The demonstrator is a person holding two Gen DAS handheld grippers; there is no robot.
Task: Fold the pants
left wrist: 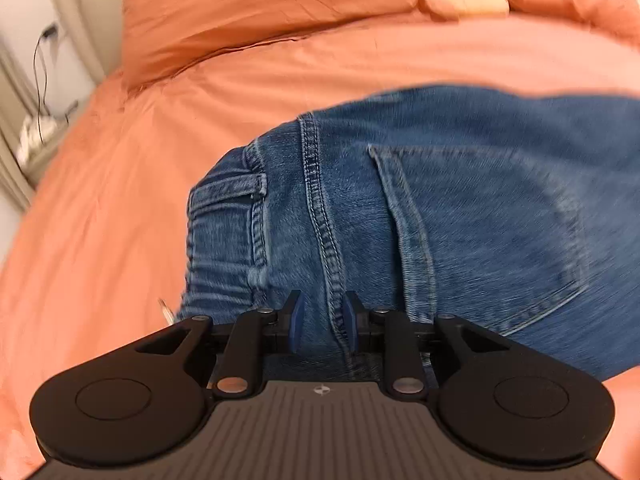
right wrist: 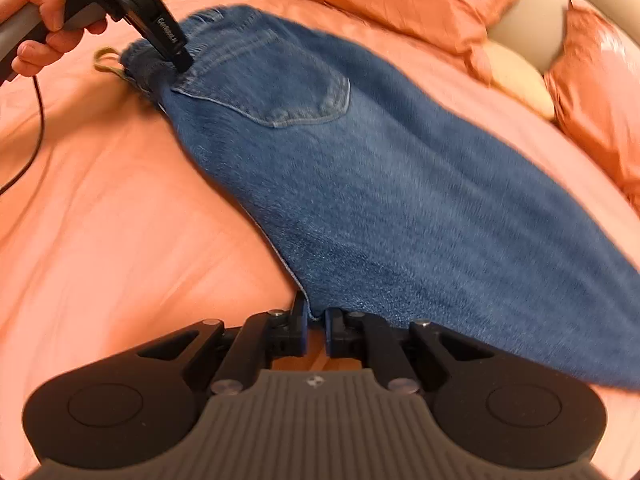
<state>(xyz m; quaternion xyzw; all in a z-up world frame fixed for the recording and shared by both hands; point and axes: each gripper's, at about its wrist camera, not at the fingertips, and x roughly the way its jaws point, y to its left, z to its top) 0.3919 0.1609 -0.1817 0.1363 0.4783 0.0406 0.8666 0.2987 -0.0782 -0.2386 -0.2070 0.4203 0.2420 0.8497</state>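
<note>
Blue jeans (left wrist: 440, 208) are held stretched above an orange bed, back pocket up. In the left wrist view my left gripper (left wrist: 322, 320) is shut on the denim at the seat seam, near the waistband and belt loop. In the right wrist view the jeans (right wrist: 380, 200) run from top left down to my right gripper (right wrist: 316, 320), which is shut on the fabric's lower edge. The left gripper (right wrist: 182, 60) also shows there at the top left, held by a hand and clamped on the waist end.
The orange bed cover (right wrist: 120, 200) lies under everything. Orange pillows (left wrist: 248, 12) and a beige cushion (right wrist: 520, 80) lie at the head of the bed. A cable and a white object (left wrist: 36, 132) sit beside the bed on the left.
</note>
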